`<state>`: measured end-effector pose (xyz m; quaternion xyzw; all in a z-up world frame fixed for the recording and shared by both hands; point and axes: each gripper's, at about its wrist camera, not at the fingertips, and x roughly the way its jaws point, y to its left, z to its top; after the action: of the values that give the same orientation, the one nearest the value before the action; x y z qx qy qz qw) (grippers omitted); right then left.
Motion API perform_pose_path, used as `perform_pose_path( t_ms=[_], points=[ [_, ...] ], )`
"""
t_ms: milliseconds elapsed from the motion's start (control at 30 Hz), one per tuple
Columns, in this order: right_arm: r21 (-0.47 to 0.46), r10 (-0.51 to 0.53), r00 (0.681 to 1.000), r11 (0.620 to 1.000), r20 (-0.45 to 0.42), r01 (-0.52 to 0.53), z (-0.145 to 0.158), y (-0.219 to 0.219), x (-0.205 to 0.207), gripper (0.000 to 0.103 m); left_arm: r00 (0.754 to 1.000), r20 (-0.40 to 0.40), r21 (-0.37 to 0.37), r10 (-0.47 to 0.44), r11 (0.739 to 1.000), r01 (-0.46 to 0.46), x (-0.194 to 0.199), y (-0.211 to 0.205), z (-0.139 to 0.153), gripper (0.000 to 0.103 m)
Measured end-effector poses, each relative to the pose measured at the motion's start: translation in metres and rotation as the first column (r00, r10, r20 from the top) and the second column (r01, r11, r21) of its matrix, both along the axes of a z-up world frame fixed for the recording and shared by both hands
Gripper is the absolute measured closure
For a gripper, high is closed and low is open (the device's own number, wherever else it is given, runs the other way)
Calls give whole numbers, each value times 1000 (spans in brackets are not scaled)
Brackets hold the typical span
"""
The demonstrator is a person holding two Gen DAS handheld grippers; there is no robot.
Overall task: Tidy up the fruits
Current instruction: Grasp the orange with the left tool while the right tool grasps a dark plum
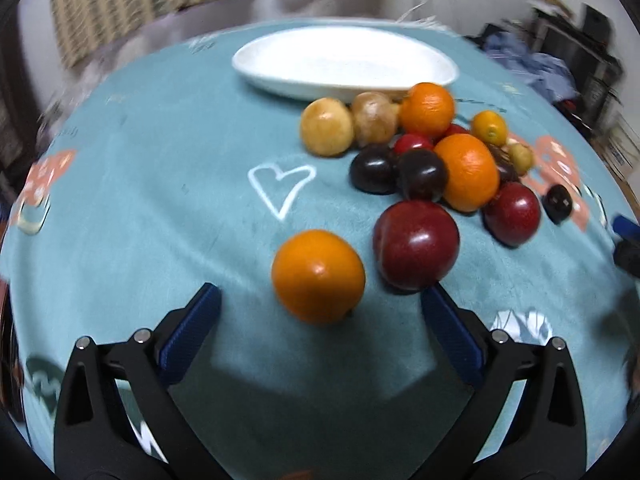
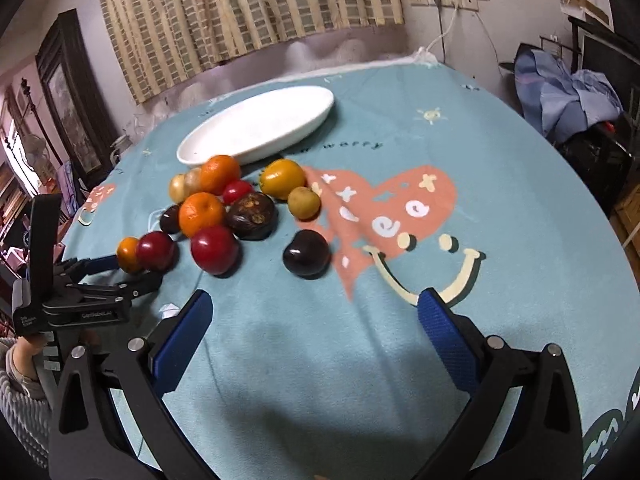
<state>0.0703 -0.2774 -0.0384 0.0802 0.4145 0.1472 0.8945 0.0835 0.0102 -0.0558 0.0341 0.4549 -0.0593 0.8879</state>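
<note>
Table (image 2: 400,360): covered by a teal printed cloth with a salmon heart and smile motif; carries everything listed below.
Dish (image 2: 256,128): white, oval, shallow, at the far side of the cloth; nothing lies in it; its near rim is just beside the fruit cluster.
Left gripper (image 1: 320,292): black frame, blue pads, jaws spread wide and gripping nothing; an orange sits just ahead between the fingertips, touching neither pad. In the right wrist view it shows from the side at the cloth's left edge, tips next to that orange.
Right gripper (image 2: 314,300): same build, jaws spread wide, empty, low over bare cloth near the table's front; all fruit lies ahead of it, well apart.
Fruit cluster: loose heap between dish and grippers, all on the cloth, none in the dish.
Oranges: three; nearest (image 1: 318,276) apart from the heap, two more (image 1: 468,172) inside it.
Red plums: large one (image 1: 416,244) just beside the nearest orange; a second (image 1: 512,214) to its right.
Dark plums: two (image 1: 422,174) touching in mid-heap; one (image 2: 306,253) lying alone, right of the heap.
Brown fruits: two (image 1: 326,126) by the dish rim.
Small yellow-orange fruit (image 2: 282,178): far right of the heap.
Hand (image 2: 24,360): lower left corner of the right wrist view, partly seen, with a knit sleeve.
</note>
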Motion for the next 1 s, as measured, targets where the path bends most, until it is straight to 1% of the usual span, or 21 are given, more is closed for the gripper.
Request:
perform_pose_path(
  t_ms=[133, 267, 300, 333, 367, 400, 467, 500, 533, 567, 600, 633, 667, 700, 767, 800, 833, 900, 933, 1000],
  points=[
    [9, 1, 1000, 1000, -6, -1, -1, -2, 1, 1, 1000, -3, -2, -15, 1000, 15, 3, 0, 0, 2],
    [2, 36, 999, 999, 8, -36, 1, 4, -1, 1, 1000, 25, -95, 19, 995, -16, 6, 21, 8, 2],
    [4, 41, 999, 999, 9, -41, 1, 5, -1, 1, 999, 35, -107, 25, 994, -21, 8, 25, 10, 2],
    [6, 44, 999, 999, 8, -44, 2, 5, -1, 1, 999, 46, -101, 28, 995, -23, 8, 28, 12, 2],
    [8, 45, 999, 999, 6, -45, 1, 6, -2, 1, 999, 49, -92, 23, 996, -19, 10, 29, 13, 8],
    [12, 48, 999, 999, 4, -48, 1, 7, -1, 1, 999, 49, -91, 12, 996, -8, 10, 29, 13, 27],
    [15, 49, 999, 999, 6, -49, 2, 7, -1, 1, 999, 39, -94, -12, 995, 16, 9, 28, 12, 55],
    [15, 50, 999, 999, 7, -50, 2, 8, -1, 1, 999, 43, -75, -14, 997, 17, 9, 27, 12, 59],
    [15, 51, 999, 999, 7, -51, 2, 8, -1, 1, 999, 45, -75, -20, 997, 23, 9, 25, 12, 59],
    [14, 53, 999, 998, 7, -53, 2, 9, -1, 1, 998, 51, -91, -26, 995, 30, 9, 27, 13, 60],
    [13, 54, 998, 998, 8, -54, 2, 9, -1, 1, 998, 57, -109, -34, 993, 40, 9, 28, 14, 63],
    [14, 58, 998, 998, 9, -58, 2, 10, -1, 1, 997, 61, -125, -44, 991, 52, 8, 28, 15, 63],
    [16, 62, 998, 998, 11, -63, 3, 10, -1, 1, 997, 60, -120, -53, 991, 60, 7, 25, 15, 63],
    [20, 68, 998, 997, 13, -68, 3, 11, -1, 2, 996, 65, -99, -56, 993, 62, 6, 22, 16, 63],
    [31, 89, 996, 996, 8, -89, 3, 13, 0, 14, 996, 67, -84, -57, 994, 63, 5, 19, 16, 63],
    [35, 106, 994, 994, -8, -106, 0, 16, 3, 26, 996, 66, -91, -55, 994, 61, 5, 19, 16, 63],
    [43, 127, 991, 991, -42, -126, -4, 19, 8, 32, 996, 64, -97, -54, 994, 60, 5, 21, 16, 63],
    [56, 140, 987, 989, -80, -136, -10, 22, 14, 38, 997, 61, -108, -51, 992, 57, 5, 22, 16, 63],
    [57, 138, 987, 989, -79, -134, -10, 22, 15, 39, 997, 61, -107, -51, 993, 58, 5, 22, 16, 63],
    [7, 110, 993, 994, -35, -110, -5, 24, 18, 39, 997, 60, -107, -53, 993, 59, 5, 24, 15, 63]
  ],
)
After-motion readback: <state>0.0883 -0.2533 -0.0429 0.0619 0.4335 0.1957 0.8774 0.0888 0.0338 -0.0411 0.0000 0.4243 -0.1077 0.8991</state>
